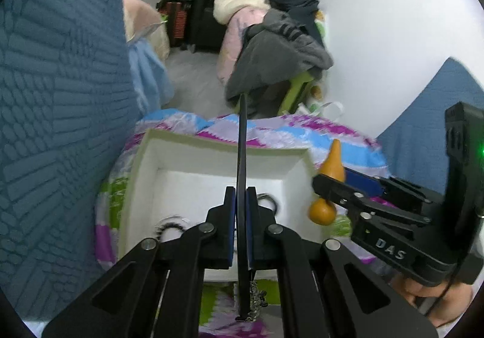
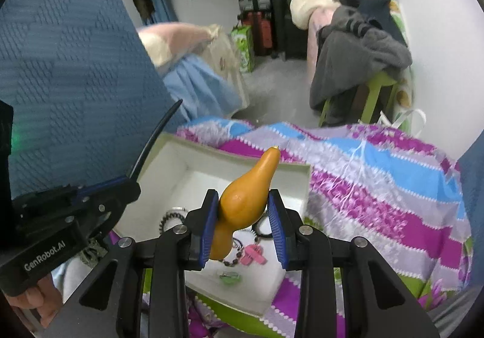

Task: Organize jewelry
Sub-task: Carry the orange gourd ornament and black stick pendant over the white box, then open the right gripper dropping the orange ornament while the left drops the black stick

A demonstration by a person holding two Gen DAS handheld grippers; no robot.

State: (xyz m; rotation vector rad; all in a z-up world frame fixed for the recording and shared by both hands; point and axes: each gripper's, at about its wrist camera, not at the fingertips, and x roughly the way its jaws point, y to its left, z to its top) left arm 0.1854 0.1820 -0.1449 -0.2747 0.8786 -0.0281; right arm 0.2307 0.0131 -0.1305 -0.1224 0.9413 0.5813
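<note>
Jewelry box [image 2: 299, 174] on patterned bedspread [image 2: 378, 186]; left jaws clamp black band [image 1: 242, 156], right jaws clamp gourd [image 2: 242, 205].

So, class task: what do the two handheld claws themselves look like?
Both are black, angular linkage frames with silver round pivot pins and blue ribbed pads. The left claw body reads "GenRobot.AI" in white; the right claw body shows raised "DAS" letters, a green light and a thin black cable.

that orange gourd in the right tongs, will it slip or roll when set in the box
The gourd looks smooth and glossy, and the right tongs pinch only its narrow waist, so it may twist or slip. With two round bulbs it would probably roll or tip onto its side in the white box. It looks hard, not floppy.
</note>
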